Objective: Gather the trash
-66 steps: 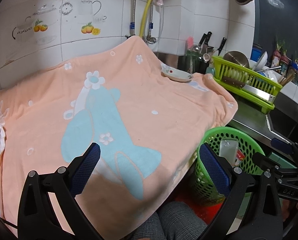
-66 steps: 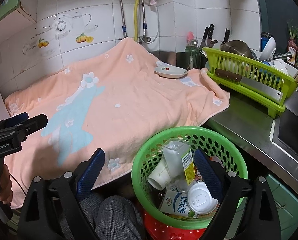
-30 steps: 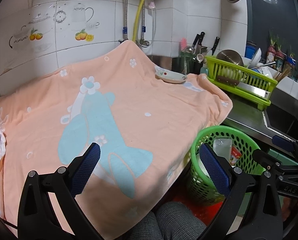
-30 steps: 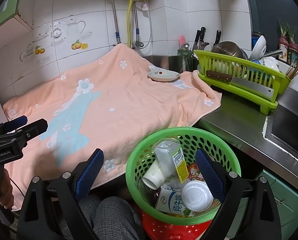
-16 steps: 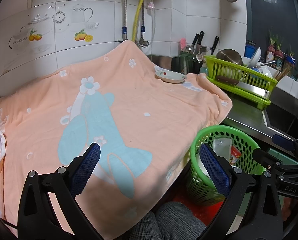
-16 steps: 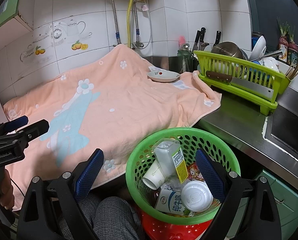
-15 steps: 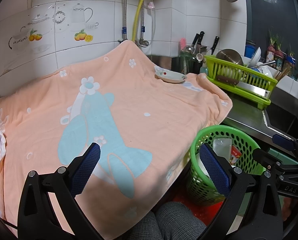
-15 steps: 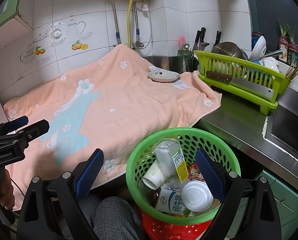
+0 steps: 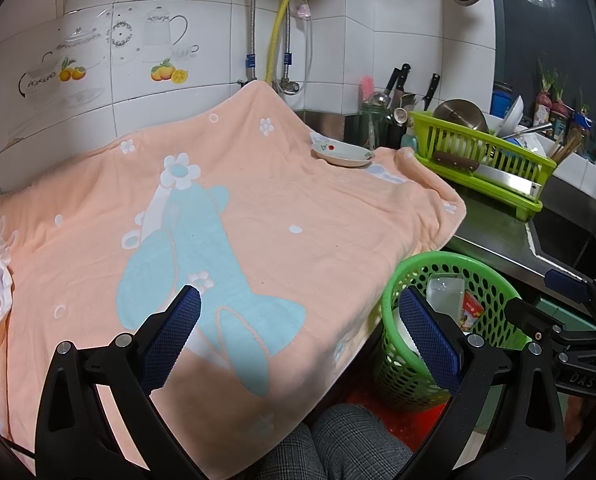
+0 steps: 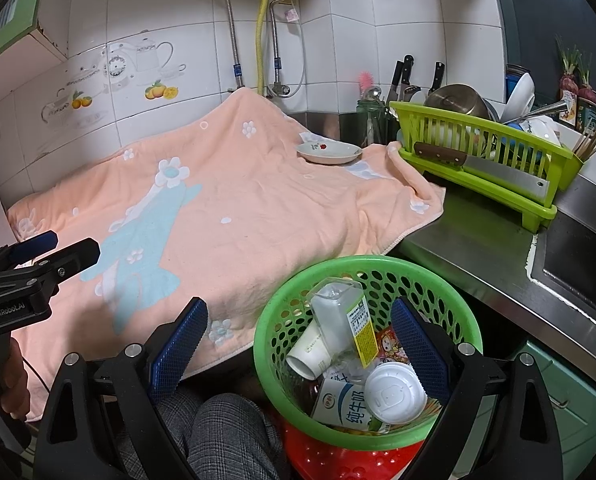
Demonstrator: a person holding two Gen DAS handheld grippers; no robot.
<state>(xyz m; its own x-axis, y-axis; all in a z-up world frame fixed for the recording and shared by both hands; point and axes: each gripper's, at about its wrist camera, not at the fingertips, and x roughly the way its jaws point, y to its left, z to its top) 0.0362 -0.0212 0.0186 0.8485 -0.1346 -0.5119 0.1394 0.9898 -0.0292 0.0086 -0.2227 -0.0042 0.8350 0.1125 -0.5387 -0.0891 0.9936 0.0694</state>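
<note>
Here, green basket (image 10: 372,266) rim just beside peach towel (image 10: 258,208) edge.

One green basket (image 10: 368,268), one dish (image 10: 329,153) — three knives (image 10: 407,69), perhaps more.

Peach towel (image 9: 282,216) w/ small dish (image 9: 343,154); dish rack (image 10: 482,160) beside.

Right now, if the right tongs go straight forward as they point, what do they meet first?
Probably the trash in the green basket: the clear bottle lies between the open right tongs. Depth is unclear.
</note>
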